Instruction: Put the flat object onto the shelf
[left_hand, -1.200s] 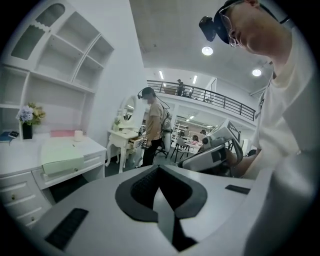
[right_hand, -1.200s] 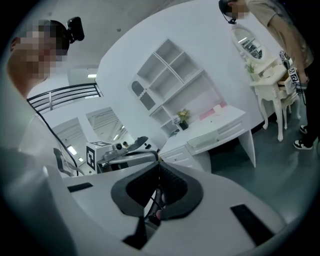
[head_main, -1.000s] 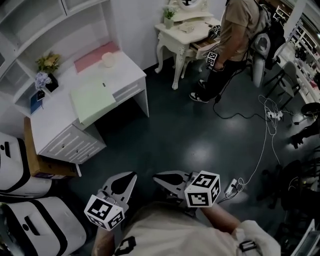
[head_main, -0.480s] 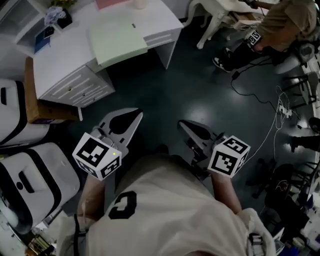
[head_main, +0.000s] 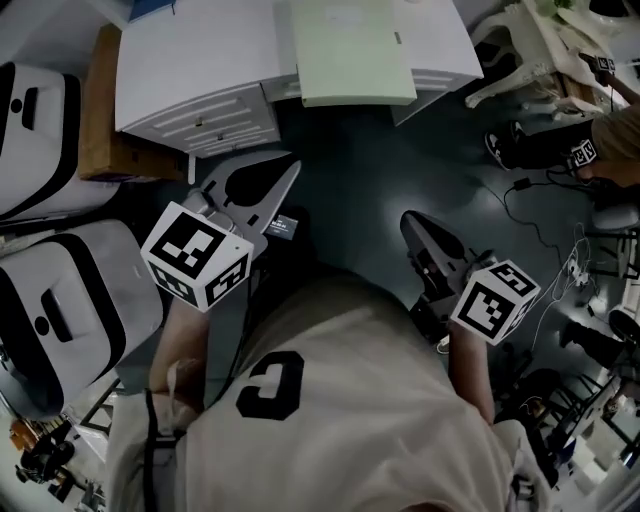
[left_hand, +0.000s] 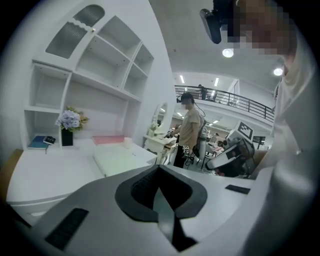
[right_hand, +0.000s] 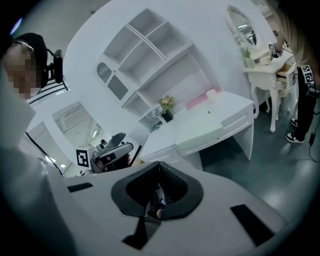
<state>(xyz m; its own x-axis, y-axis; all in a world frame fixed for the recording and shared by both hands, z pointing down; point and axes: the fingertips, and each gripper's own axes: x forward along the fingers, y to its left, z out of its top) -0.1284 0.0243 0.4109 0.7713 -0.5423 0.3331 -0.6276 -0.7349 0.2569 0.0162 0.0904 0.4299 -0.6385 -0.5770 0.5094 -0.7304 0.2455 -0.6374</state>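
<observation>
Grey left hand-held gripper (head_main: 283, 178) and right hand-held gripper (head_main: 413, 224) — both closed, empty — point toward the desk (head_main: 200, 55).

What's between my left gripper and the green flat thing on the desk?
Head view: only bare dark floor separates the left gripper from the flat green pad on the white desk.

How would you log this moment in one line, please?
stage: pre-grasp | left hand-held gripper: shut, empty | right hand-held gripper: shut, empty | flat green object: on desk
</observation>
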